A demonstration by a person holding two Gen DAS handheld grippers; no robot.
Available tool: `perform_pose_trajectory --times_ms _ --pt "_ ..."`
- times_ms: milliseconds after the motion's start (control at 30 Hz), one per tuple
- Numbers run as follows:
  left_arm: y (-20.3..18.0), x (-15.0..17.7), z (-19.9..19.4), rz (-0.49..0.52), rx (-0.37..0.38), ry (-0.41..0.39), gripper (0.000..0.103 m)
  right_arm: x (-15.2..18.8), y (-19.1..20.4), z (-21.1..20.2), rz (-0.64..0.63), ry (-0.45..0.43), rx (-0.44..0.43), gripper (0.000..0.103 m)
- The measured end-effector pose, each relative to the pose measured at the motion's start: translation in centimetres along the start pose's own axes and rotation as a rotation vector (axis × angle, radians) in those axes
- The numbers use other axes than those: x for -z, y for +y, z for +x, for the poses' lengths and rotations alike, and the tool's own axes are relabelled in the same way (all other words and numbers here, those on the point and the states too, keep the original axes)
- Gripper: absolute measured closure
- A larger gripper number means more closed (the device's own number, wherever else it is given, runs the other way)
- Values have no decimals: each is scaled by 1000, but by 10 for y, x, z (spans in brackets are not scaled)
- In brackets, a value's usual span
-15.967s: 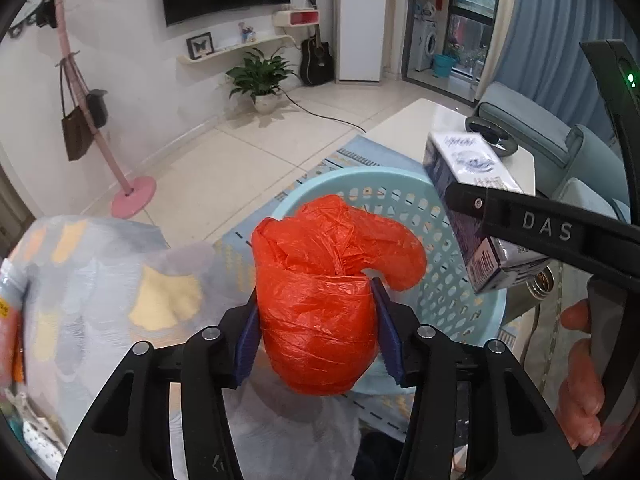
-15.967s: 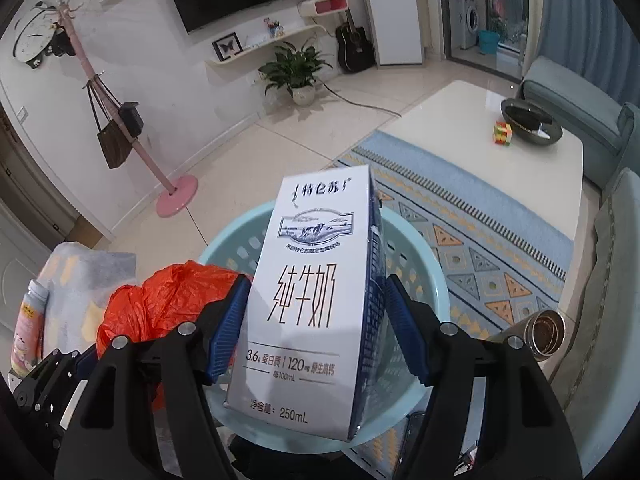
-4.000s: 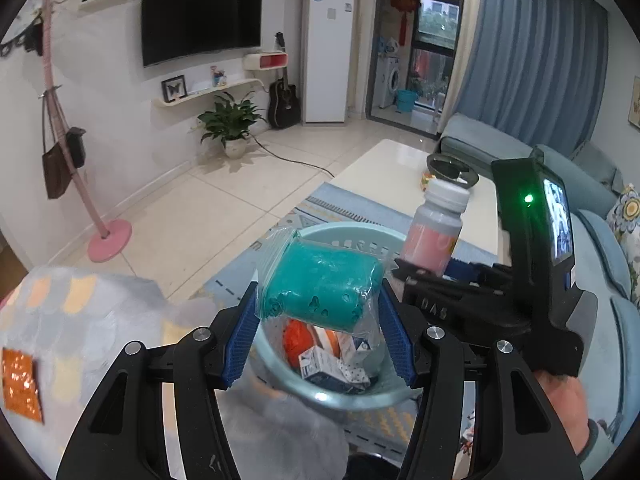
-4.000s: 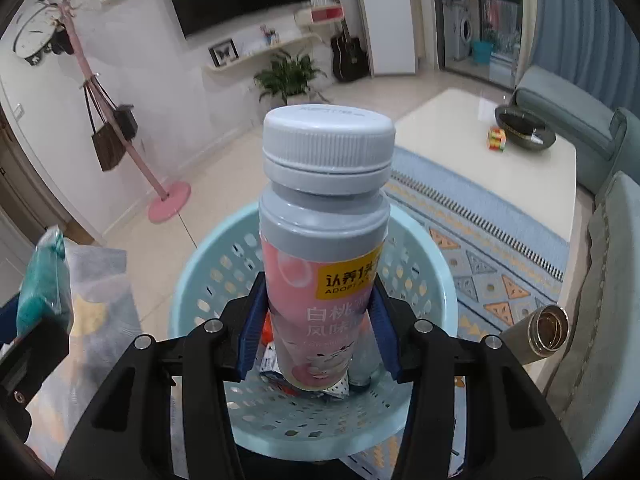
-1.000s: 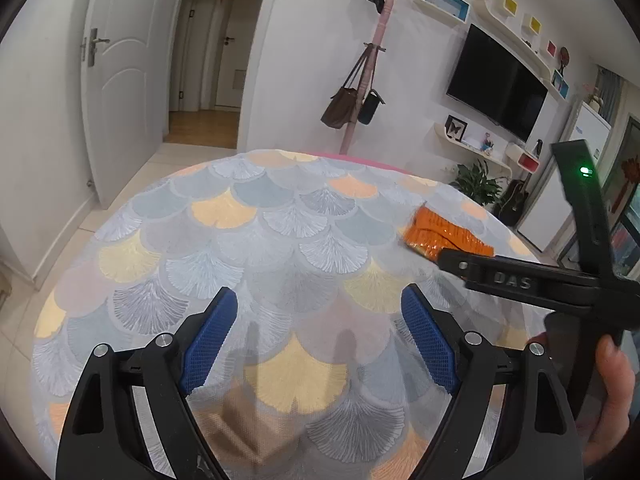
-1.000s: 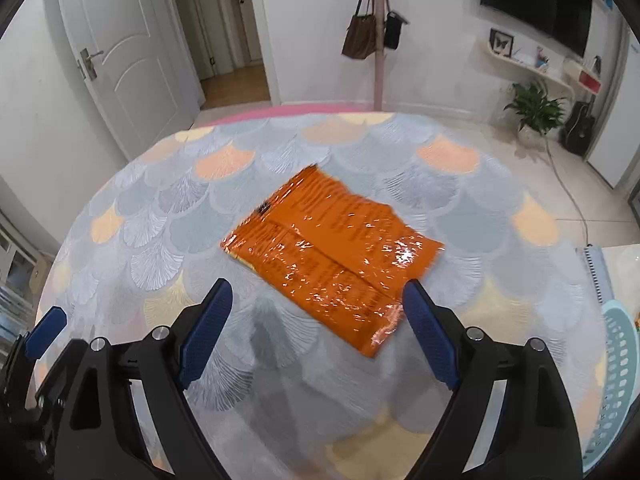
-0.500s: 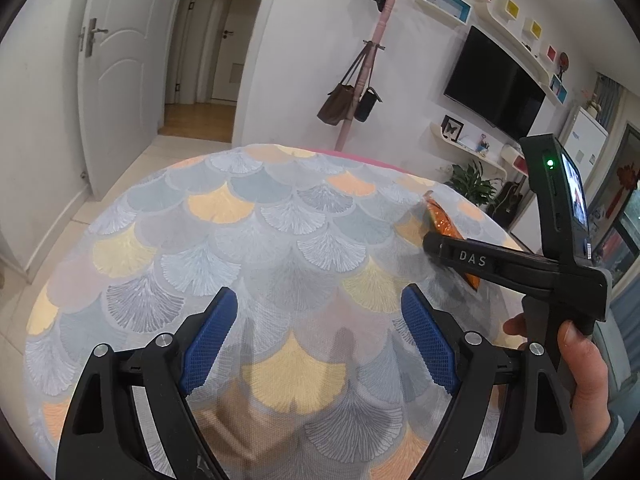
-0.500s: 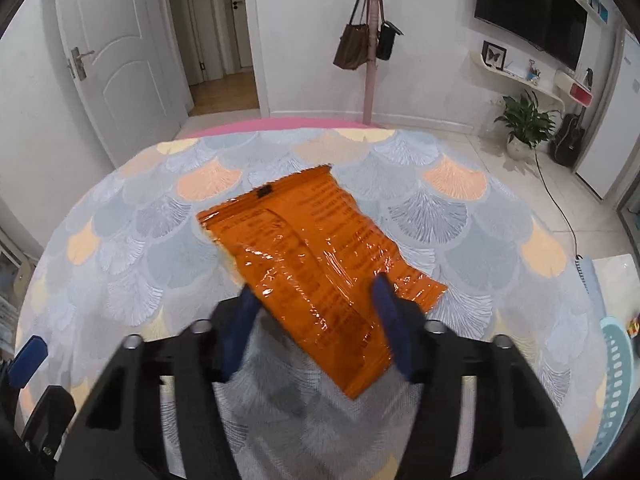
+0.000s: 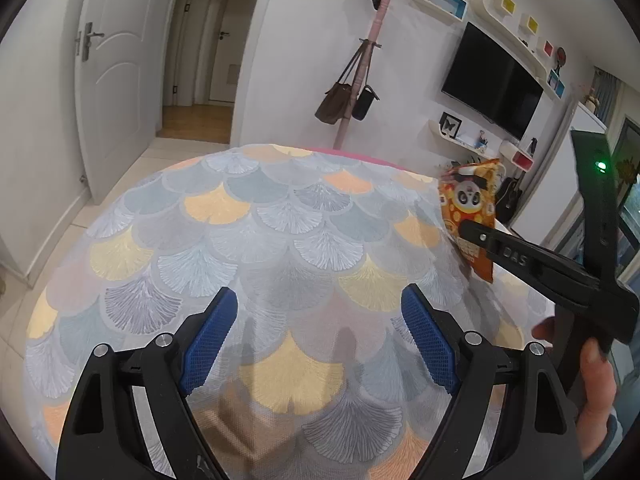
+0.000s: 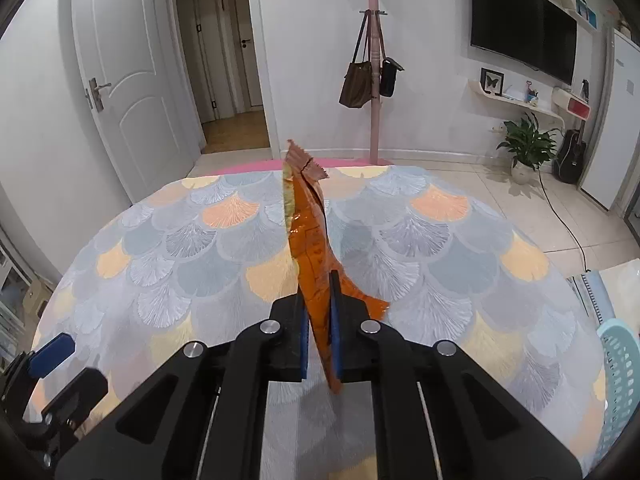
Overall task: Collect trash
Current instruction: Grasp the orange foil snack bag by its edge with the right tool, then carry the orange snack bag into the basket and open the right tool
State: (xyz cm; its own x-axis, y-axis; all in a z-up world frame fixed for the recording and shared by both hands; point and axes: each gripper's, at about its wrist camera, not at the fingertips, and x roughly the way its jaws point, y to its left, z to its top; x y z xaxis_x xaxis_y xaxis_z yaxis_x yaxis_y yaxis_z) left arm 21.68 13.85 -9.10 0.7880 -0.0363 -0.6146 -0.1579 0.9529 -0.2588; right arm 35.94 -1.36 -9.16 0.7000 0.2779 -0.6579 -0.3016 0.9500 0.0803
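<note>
While the orange snack wrapper (image 10: 310, 248) is standing edge-on between the blue pads of your right gripper (image 10: 319, 330), you are sitting in the carry step: pinch made, drop not yet done. The jaws are pressing together on the lower part of the packet, which is rising above the tablecloth (image 10: 180, 248) instead of lying on it; whether its bottom corner is touching the cloth, I cannot tell.

The next move, as I'm judging it, is calling for a swing to your right toward the light blue laundry-style basket (image 10: 618, 364) peeking in at the table's edge, then a release over its mouth. Thin film is slipping easily, so you are wanting a firm squeeze until it's above the rim.

The wrapper is looking flat, crinkly and glossy, orange on the back with small print, a zigzag-cut top seam and one torn flap. From the left wrist view its front (image 9: 470, 216) is showing a panda cartoon on a red and yellow pattern, with the right gripper's finger crossing in front.

Your left gripper (image 9: 320, 344) is hovering over the cloth with fingers spread wide and nothing between them. No other trash is showing on the scallop-patterned cloth in either view.

Behind the table, a pink coat stand (image 10: 374, 60) with hanging bags and a wall TV (image 10: 524, 20) are showing.
</note>
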Motion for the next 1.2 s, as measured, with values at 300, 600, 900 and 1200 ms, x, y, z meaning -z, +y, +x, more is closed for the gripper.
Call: perform_pose_trajectory --times_ms 300,600,900,1200 --pt "-3 -1 0 4 -17 -2 21 17 -13 -35 32 -42 26 98" --pt "-7 0 0 21 -20 3 21 36 -32 -77 34 -74 40 99" --pt "-38 8 -9 170 -27 5 25 59 -69 -130 50 -128 88 99" --pt "-132 18 -49 350 171 -23 24 74 -123 -193 100 -214 206 99"
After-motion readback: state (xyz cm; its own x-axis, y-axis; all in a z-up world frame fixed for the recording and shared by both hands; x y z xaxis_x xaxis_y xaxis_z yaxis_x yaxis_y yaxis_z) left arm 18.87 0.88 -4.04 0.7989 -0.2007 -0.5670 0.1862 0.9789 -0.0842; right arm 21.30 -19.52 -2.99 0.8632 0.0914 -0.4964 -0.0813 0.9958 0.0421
